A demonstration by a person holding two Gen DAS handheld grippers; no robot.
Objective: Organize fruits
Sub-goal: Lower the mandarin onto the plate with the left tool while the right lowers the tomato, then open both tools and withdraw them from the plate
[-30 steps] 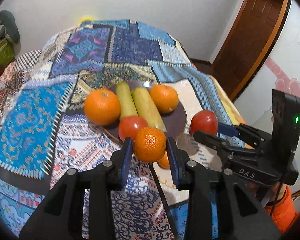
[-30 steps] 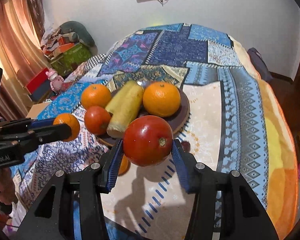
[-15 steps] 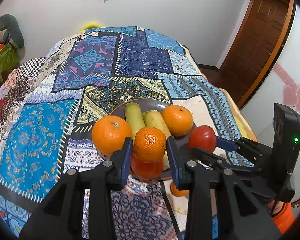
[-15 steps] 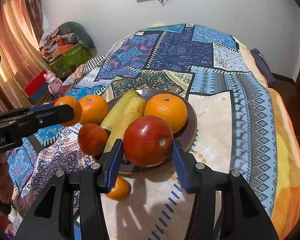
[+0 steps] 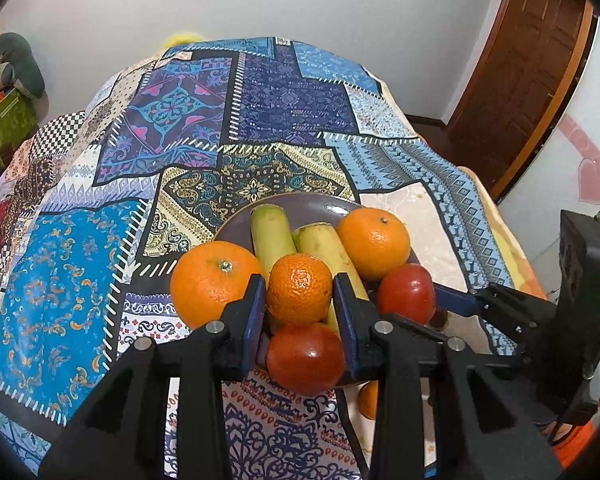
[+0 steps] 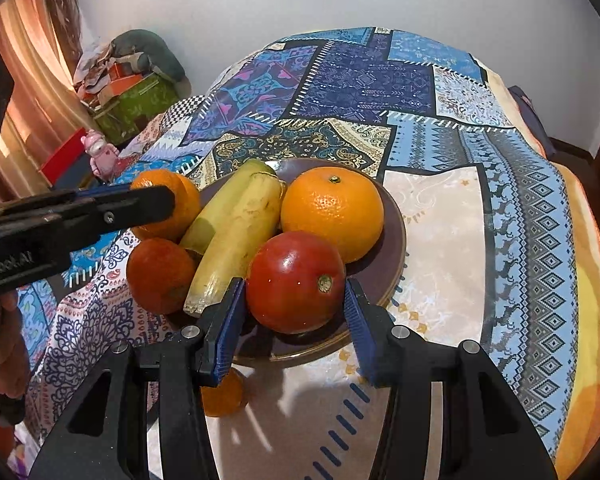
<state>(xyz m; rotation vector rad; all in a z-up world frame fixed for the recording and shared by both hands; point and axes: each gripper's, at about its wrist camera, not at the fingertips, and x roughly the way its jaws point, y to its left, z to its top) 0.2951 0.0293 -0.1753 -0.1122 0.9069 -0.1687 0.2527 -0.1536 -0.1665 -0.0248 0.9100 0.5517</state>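
Nearest the right wrist camera, the right gripper [image 6: 296, 312] has its blue pads clamped on a red tomato [image 6: 295, 281], which hangs over the near rim of the brown plate [image 6: 394, 240]. Just below that rim a small mandarin [image 6: 223, 397] lies loose on the cloth, partly hidden by the left finger. In the left wrist view the left gripper [image 5: 300, 304] is closed on a small tangerine [image 5: 299, 289], held above a second tomato [image 5: 305, 353] that sits at the plate's near edge. Behind these, two peeled-looking yellow-green bananas [image 6: 236, 236] lie side by side across the plate, with a large orange [image 6: 332, 218] on their right and another orange [image 5: 214, 283] at their left, at the plate's edge. The plate rests on a patchwork tablecloth [image 6: 512, 216] in blues and creams that covers the round table. Farther back stand a white wall, a wooden door [image 5: 516, 76] at right, and boxes and bundled clothes [image 6: 132, 76] by a curtain at left.
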